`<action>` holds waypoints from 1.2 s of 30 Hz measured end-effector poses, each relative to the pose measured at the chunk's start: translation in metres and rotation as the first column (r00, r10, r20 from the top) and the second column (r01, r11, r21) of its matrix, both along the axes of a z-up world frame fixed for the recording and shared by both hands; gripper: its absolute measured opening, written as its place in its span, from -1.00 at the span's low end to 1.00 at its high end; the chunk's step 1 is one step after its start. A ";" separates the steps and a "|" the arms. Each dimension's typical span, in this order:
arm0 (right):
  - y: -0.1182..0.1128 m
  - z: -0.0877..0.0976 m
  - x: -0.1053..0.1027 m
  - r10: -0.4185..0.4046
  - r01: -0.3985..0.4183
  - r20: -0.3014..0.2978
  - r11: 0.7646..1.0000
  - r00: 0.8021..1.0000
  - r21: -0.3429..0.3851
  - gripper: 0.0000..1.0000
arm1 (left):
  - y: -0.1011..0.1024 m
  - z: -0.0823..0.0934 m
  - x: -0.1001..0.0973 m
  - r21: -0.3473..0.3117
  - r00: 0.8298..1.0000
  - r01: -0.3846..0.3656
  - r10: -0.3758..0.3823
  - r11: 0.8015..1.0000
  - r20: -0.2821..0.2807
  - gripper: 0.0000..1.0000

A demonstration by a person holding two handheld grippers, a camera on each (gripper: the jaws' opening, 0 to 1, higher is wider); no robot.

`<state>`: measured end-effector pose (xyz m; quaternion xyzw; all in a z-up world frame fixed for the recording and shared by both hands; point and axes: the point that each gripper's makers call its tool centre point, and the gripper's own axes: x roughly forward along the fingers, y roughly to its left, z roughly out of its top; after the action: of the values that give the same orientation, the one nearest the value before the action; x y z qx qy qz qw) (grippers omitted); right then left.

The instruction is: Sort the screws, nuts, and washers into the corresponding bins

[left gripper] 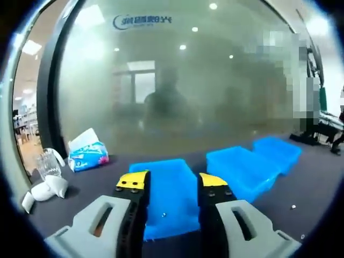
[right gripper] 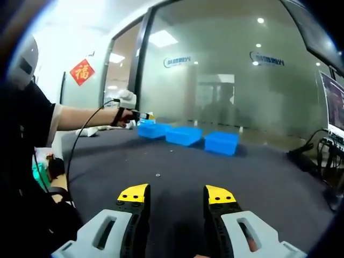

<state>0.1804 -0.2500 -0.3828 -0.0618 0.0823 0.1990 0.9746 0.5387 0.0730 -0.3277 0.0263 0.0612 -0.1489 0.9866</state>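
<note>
Both grippers held open and empty above a dark table with three blue bins.

In the left gripper view, the left gripper is held just over the nearest blue bin, jaws spread with nothing between them; one small piece of hardware is seen inside that bin, type not discernible. Two more blue bins are lined up beside it. A tissue pack and a clear cup are seen at the table edge. In the right gripper view, the right gripper is held well back from the bins, jaws apart, with a lone small washer or nut lying on the table ahead.
</note>
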 end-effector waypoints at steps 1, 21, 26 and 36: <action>0.001 0.000 0.000 0.001 -0.001 0.000 1.000 1.000 0.000 -0.28 | -0.001 0.002 -0.004 -0.017 1.000 0.009 -0.009 1.000 0.004 -0.35; 0.016 0.004 -0.001 0.030 -0.030 0.009 1.000 1.000 -0.002 -0.28 | -0.062 0.043 -0.112 -0.267 0.961 0.274 -0.271 0.924 0.050 -0.84; 0.017 0.004 -0.001 0.033 -0.033 0.010 0.999 0.999 -0.002 -0.28 | -0.077 0.047 -0.132 -0.261 0.949 0.316 -0.309 0.912 0.067 -0.94; 0.014 0.003 -0.003 0.030 -0.030 0.012 1.000 0.999 0.006 -0.28 | -0.107 0.031 -0.161 -0.232 0.910 0.406 -0.413 0.884 0.019 -0.93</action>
<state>0.1775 -0.2361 -0.3800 -0.0610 0.0751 0.2134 0.9722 0.3782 -0.0337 -0.2972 -0.0786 0.0516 -0.3603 0.9281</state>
